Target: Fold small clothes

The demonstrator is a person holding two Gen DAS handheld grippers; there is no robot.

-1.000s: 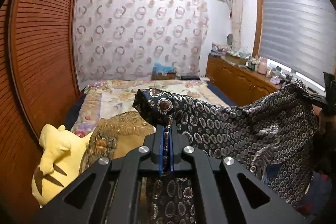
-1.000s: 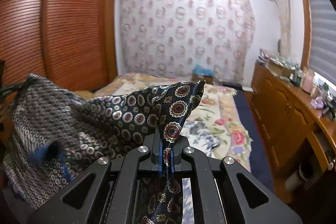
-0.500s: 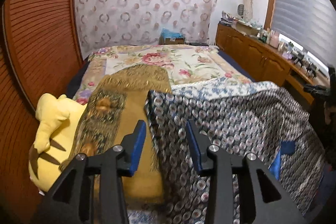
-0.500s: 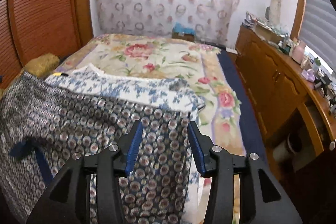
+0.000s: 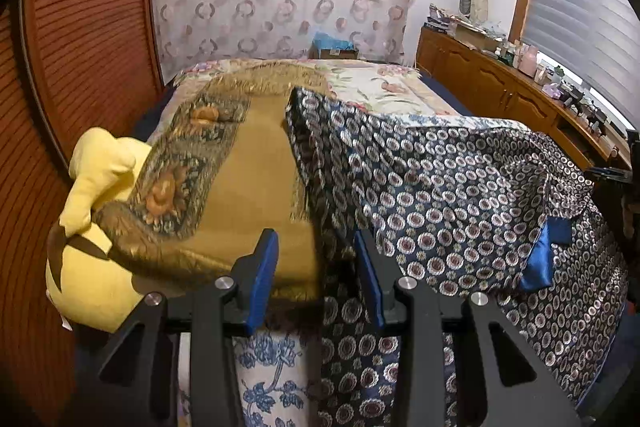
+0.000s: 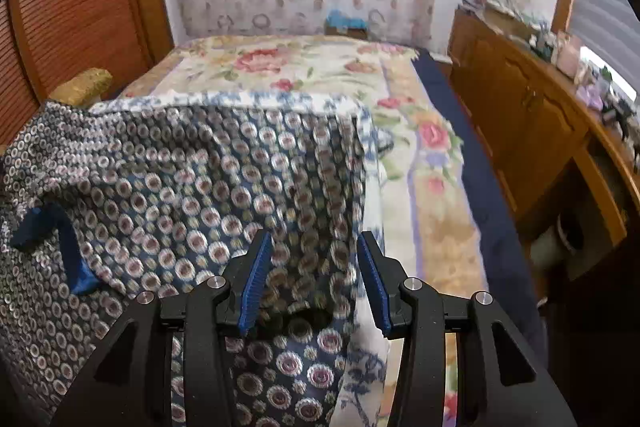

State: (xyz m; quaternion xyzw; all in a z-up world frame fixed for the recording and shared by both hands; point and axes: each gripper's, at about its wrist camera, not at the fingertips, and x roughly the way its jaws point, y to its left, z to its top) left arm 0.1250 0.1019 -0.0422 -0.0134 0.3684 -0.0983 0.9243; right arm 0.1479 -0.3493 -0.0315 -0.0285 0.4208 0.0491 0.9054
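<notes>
The small garment [image 5: 440, 195] is dark navy with a ring pattern and a plain blue inner patch [image 5: 540, 259]. It lies spread across the near part of the bed, with a loose ridge near that patch. My left gripper [image 5: 316, 239] stands open just above the garment's left edge, nothing pinched between its blue pads. In the right wrist view the same garment [image 6: 192, 179] fills the left half. My right gripper [image 6: 315, 239] is open over its right edge, the cloth lying loose below the jaws.
A white cloth with blue flowers [image 5: 268, 355] lies under the garment. A gold patterned blanket [image 5: 240, 195] and a yellow plush toy [image 5: 96, 187] sit to the left. The floral bedspread [image 6: 280, 67] stretches beyond. A wooden sideboard [image 6: 520, 115] runs along the right, a slatted wardrobe [image 5: 80, 27] along the left.
Both grippers held the garment's corners up in the air, then opened and let go. The garment dropped flat onto the bed, and both grippers sank and tipped downward.
</notes>
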